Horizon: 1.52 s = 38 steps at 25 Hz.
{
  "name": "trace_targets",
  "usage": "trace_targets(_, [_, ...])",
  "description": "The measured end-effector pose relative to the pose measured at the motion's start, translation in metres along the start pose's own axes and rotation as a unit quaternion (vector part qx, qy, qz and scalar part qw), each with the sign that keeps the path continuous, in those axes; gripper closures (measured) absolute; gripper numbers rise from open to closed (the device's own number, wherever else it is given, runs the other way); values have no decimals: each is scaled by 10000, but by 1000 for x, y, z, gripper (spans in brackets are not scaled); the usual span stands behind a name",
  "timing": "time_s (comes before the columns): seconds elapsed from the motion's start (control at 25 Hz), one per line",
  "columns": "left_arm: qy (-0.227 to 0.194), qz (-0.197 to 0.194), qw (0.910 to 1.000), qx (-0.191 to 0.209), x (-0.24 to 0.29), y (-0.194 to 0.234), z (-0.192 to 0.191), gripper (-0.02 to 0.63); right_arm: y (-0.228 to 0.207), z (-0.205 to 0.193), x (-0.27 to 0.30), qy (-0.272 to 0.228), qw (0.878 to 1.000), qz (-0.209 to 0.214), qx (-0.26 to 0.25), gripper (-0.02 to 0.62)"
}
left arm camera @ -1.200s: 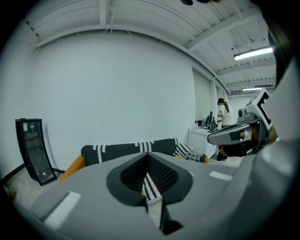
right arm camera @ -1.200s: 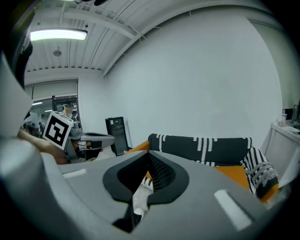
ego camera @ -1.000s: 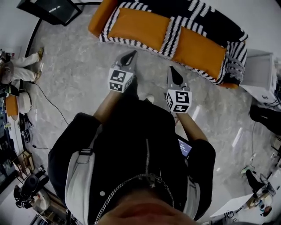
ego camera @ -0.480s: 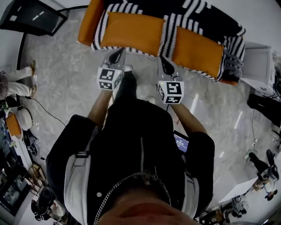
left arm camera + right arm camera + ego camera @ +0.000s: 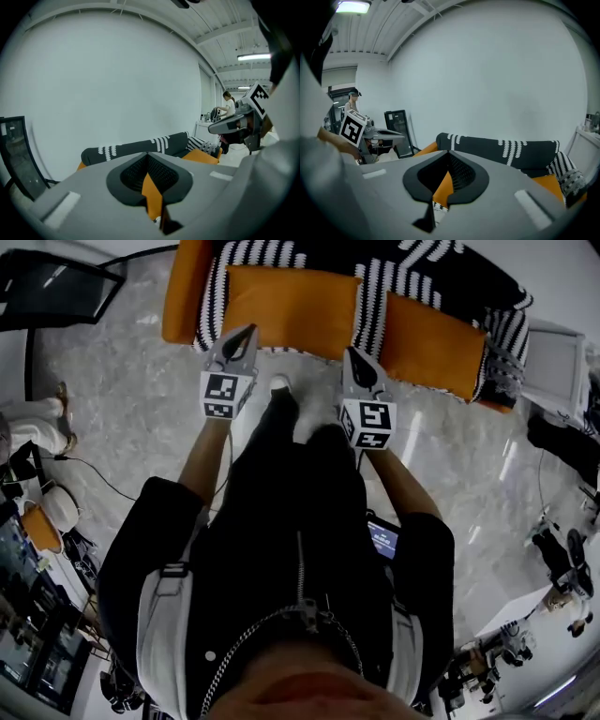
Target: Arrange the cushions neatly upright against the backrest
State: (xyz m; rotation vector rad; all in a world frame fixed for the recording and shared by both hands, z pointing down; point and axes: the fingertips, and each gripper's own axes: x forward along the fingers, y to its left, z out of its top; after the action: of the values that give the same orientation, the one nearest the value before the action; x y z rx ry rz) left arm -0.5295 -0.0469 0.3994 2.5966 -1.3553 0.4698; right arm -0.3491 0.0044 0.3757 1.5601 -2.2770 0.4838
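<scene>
Two orange cushions lie flat on the sofa seat, one at the left (image 5: 291,298) and one at the right (image 5: 433,334), with a black-and-white striped cover between them. The dark striped backrest (image 5: 441,266) runs behind them. My left gripper (image 5: 246,332) is shut and empty, its tip over the floor just short of the left cushion's front edge. My right gripper (image 5: 354,354) is also shut and empty, near the gap between the cushions. In the left gripper view the closed jaws (image 5: 149,169) point at the sofa (image 5: 140,147). In the right gripper view the jaws (image 5: 449,171) do the same.
An orange armrest (image 5: 183,287) ends the sofa at the left. A black screen (image 5: 47,292) stands beyond it. A white cabinet (image 5: 555,362) sits off the sofa's right end, next to a grey patterned cushion (image 5: 503,369). A person's legs (image 5: 37,427) and cables lie at the left.
The sofa has come nearer in the head view. Both grippers have advanced together toward its front edge, still shut and empty.
</scene>
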Motion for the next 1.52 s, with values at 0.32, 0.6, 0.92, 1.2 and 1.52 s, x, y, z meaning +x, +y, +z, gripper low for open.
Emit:
trace_targets(0.32, [250, -61, 9993, 288, 19, 7, -25, 595, -26, -31, 13, 350, 9993, -86, 86, 592])
trace_targets(0.6, [505, -14, 9969, 603, 27, 30, -55, 595, -46, -62, 42, 579, 9979, -191, 212, 592])
trace_targets(0.92, [1386, 349, 9869, 751, 40, 98, -166, 530, -76, -128, 102, 954, 9941, -504, 101, 592])
trace_targets(1.2, [2080, 209, 9736, 918, 34, 112, -266, 415, -79, -176, 113, 1127, 9914, -665, 53, 592])
trace_targets(1.52, [2739, -151, 9516, 1385, 39, 131, -391, 320, -74, -265, 144, 1702, 9801, -958, -361, 518])
